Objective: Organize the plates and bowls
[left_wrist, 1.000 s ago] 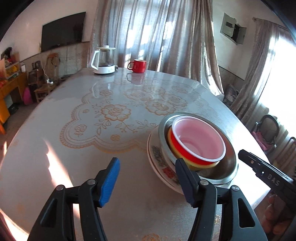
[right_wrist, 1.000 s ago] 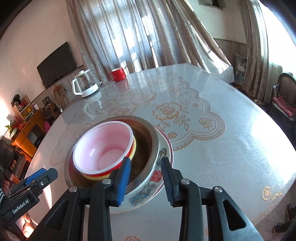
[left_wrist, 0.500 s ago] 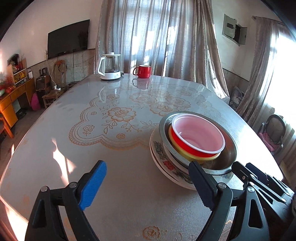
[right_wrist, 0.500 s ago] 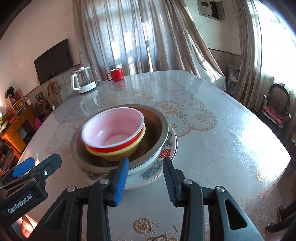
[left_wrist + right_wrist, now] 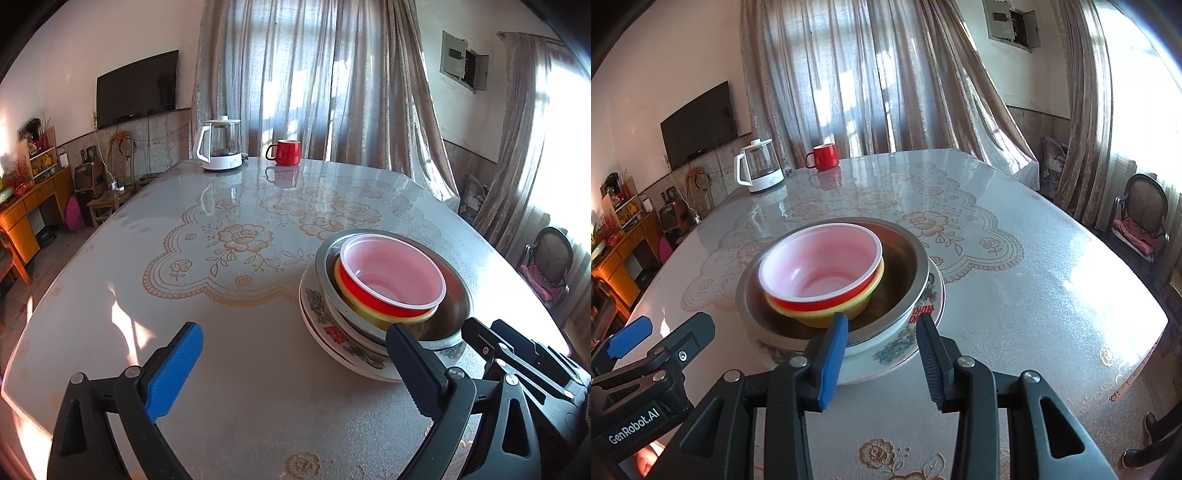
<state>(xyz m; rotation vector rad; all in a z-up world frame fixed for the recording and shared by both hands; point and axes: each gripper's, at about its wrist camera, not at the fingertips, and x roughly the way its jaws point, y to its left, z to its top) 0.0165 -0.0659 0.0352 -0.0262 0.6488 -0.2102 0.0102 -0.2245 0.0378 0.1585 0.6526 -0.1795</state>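
A red bowl [image 5: 391,275] with a pale pink inside sits in a yellow bowl [image 5: 373,308]. Both nest in a steel bowl [image 5: 448,325] on a flowered plate [image 5: 332,332], right of the table's middle. My left gripper [image 5: 295,363] hangs over bare table left of the stack. Its jaws are opening, wide apart, with nothing between them. In the right wrist view the stack, with its red bowl [image 5: 820,266] and plate [image 5: 897,347], lies just ahead of my right gripper [image 5: 882,354]. That gripper's pads stand partly apart at the plate's near rim and do not press on it.
A glass kettle [image 5: 219,147] and a red mug [image 5: 284,152] stand at the far end of the lace-patterned table [image 5: 240,387]. A chair [image 5: 550,258] stands off the table's right side. My left gripper [image 5: 661,334] shows at the lower left of the right wrist view.
The left jaws have spread much wider. Both grippers have drawn back from the stack; the right fingers, which straddled the steel bowl's rim, now sit just in front of the plate.
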